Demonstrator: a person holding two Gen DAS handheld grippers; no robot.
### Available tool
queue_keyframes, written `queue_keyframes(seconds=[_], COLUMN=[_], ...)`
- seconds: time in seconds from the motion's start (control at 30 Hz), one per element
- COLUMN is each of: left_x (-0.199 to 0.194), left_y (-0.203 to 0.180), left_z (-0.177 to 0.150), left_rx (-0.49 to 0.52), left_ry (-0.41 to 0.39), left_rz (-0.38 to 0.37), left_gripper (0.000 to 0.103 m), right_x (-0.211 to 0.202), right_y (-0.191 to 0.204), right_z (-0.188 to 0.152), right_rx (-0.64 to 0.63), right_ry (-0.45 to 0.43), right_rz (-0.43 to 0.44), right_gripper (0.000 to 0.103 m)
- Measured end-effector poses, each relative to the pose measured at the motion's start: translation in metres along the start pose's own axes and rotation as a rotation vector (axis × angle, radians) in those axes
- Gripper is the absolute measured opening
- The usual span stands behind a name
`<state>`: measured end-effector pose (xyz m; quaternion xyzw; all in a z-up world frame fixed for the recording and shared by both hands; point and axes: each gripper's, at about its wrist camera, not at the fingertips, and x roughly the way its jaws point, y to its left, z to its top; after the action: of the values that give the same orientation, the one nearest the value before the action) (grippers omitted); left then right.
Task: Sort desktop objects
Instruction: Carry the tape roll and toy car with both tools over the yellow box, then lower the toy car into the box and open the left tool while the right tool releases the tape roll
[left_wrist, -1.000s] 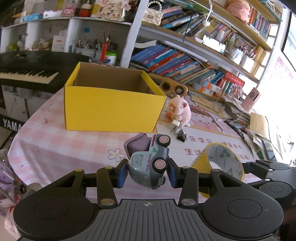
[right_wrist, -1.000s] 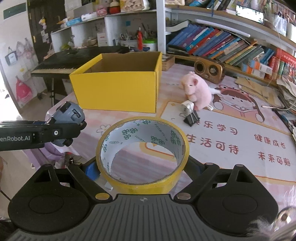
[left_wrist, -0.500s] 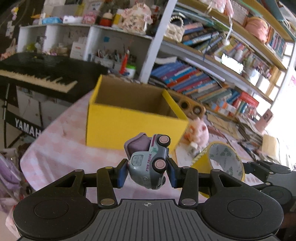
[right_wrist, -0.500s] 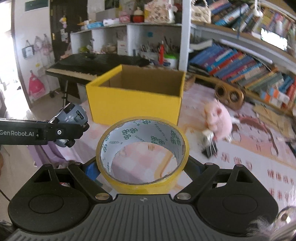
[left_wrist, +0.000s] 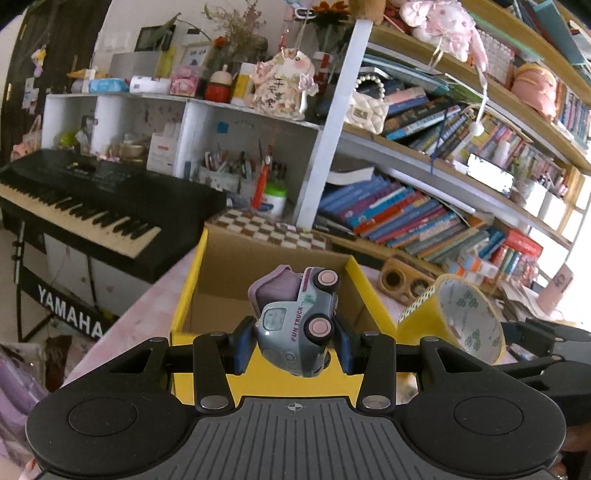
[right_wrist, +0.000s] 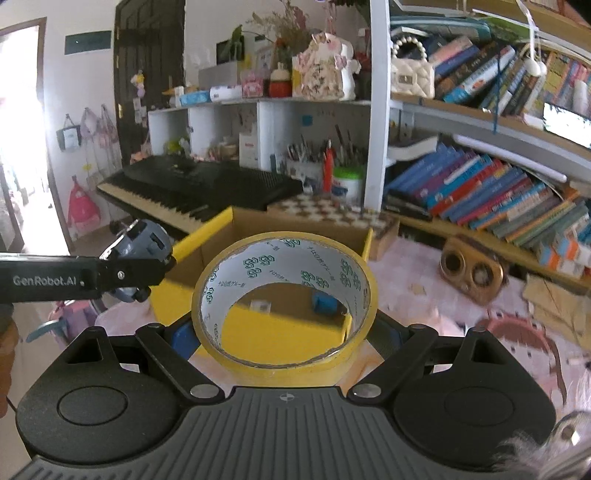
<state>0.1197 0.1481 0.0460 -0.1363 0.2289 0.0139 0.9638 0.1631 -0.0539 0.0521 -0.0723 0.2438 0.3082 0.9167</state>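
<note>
My left gripper (left_wrist: 291, 349) is shut on a grey-blue toy truck (left_wrist: 295, 317) with pink wheels, held just above the near wall of the open yellow cardboard box (left_wrist: 188, 291). My right gripper (right_wrist: 284, 332) is shut on a yellow roll of tape (right_wrist: 284, 354), held over the box's near wall (right_wrist: 284, 332). The tape roll also shows in the left wrist view (left_wrist: 454, 314), to the right of the truck. The left gripper and truck show at the left of the right wrist view (right_wrist: 136, 254). Small items lie inside the box.
A black keyboard (left_wrist: 74, 199) stands left of the pink checked table (left_wrist: 129, 325). A wooden speaker (right_wrist: 471, 271) sits right of the box. Shelves of books (left_wrist: 406, 210) run behind. A checkered board (left_wrist: 266, 229) lies behind the box.
Both grippers have moved forward and up to the yellow box, still holding the truck and the tape. The box now sits right below them, its inside in view.
</note>
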Motion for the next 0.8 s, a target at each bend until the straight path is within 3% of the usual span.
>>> queue_keyframes(seconds=[0.23,0.5,0.8], left_x=[0.038,0.090,0.150], left_y=[0.002,0.004,0.012], left_z=[0.016,0.034,0.054], left_rx=[0.013,0.073,0.079], left_ry=[0.007,0.044,0.161], left_rz=[0.057,0.123,0.131], left_gripper=[0.042,0.042,0.042], right_x=[0.033,0.097,0.175], right_y=[-0.013,-0.027,-0.029], right_z=[0.029,0.052,0.062], right_rx=[-0.101,-0.216,-0.390], right_ry=[-0.040,-0.020,0.096], right_rz=[0.043,0.086,0.154], right_gripper=[0.090,0.090,0.090])
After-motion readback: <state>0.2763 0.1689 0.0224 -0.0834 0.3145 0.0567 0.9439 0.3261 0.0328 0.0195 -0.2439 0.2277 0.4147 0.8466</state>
